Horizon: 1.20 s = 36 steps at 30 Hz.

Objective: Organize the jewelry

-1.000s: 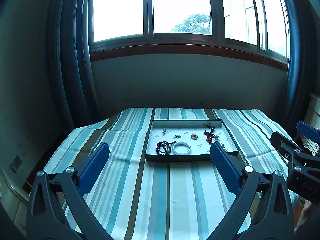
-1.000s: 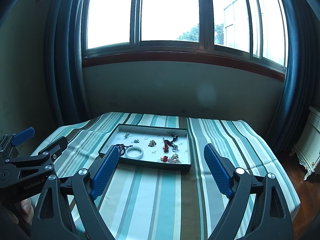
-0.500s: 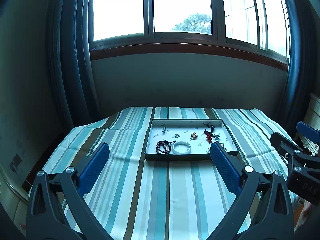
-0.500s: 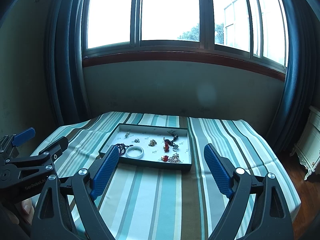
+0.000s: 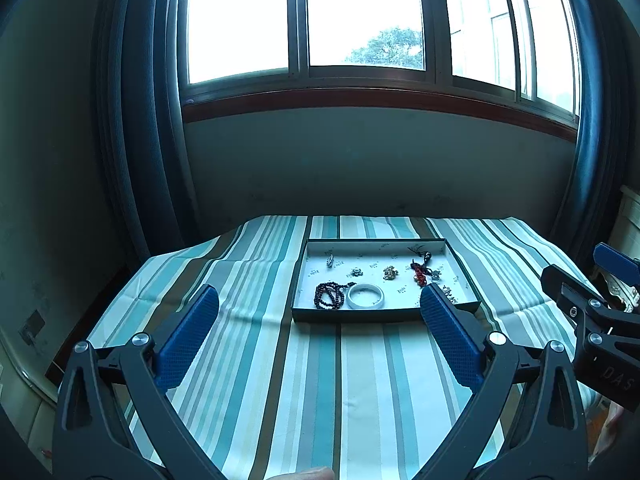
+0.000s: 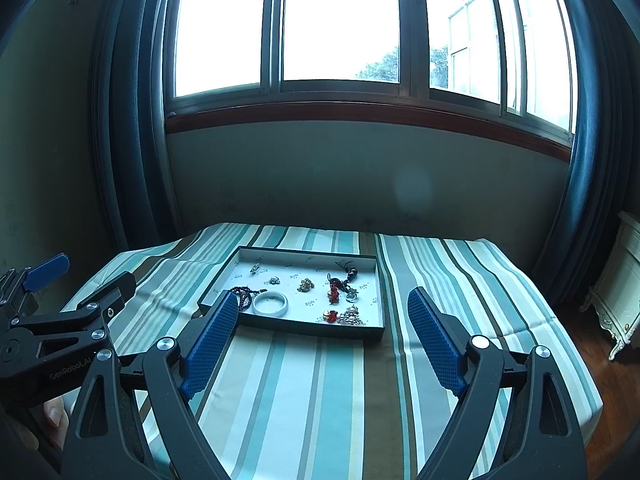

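A dark shallow tray with a white floor sits mid-table; it also shows in the right wrist view. In it lie a white bangle, a dark bead string, a red bead piece, a gold charm and small silver pieces. The right wrist view shows the bangle and a red piece. My left gripper is open and empty, held short of the tray. My right gripper is open and empty, also short of the tray.
The table has a teal, white and brown striped cloth. A wall with a wide window stands behind, dark curtains at both sides. A white cabinet stands at the right on the wooden floor.
Both grippers have held nearly still; the view barely shifts. Nothing in the tray has moved.
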Each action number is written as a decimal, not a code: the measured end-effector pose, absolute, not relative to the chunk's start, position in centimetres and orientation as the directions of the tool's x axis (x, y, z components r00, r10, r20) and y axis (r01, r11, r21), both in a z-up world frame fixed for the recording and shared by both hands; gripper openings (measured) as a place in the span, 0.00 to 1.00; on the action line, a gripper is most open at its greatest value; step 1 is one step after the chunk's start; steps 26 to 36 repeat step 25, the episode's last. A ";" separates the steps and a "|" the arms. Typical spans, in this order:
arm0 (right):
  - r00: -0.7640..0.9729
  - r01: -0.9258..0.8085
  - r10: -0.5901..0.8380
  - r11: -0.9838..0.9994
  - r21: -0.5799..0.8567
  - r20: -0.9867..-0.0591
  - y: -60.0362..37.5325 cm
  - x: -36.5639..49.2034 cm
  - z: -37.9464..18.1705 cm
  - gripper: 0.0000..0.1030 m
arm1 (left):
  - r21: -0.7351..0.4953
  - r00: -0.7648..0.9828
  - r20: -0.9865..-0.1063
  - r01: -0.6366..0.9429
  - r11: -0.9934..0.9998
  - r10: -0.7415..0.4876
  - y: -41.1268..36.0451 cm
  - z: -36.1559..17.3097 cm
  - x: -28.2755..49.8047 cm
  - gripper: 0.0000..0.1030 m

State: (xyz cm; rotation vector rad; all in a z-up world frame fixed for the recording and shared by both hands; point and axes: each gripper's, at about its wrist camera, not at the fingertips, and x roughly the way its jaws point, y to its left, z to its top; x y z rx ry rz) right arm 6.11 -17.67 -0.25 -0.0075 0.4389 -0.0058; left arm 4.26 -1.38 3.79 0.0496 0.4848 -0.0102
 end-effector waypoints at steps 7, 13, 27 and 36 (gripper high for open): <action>0.904 0.004 -0.008 1.000 -0.009 -0.427 -17.6 6.2 -0.2 0.83 | 0.034 0.886 -0.464 0.024 0.999 -0.005 -1.2 3.6 4.4 0.98; 0.903 0.004 -0.007 1.000 -0.008 -0.430 -17.5 6.3 -0.5 0.83 | 0.056 0.889 -0.458 0.029 0.998 -0.001 -1.4 3.3 4.4 0.98; 0.893 0.015 -0.016 1.000 -0.005 -0.450 -18.0 7.3 -1.3 0.83 | 0.032 0.885 -0.465 -0.005 0.999 0.019 -0.1 2.6 6.0 0.98; 0.893 0.015 -0.016 1.000 -0.005 -0.450 -18.0 7.3 -1.3 0.83 | 0.032 0.885 -0.465 -0.005 0.999 0.019 -0.1 2.6 6.0 0.98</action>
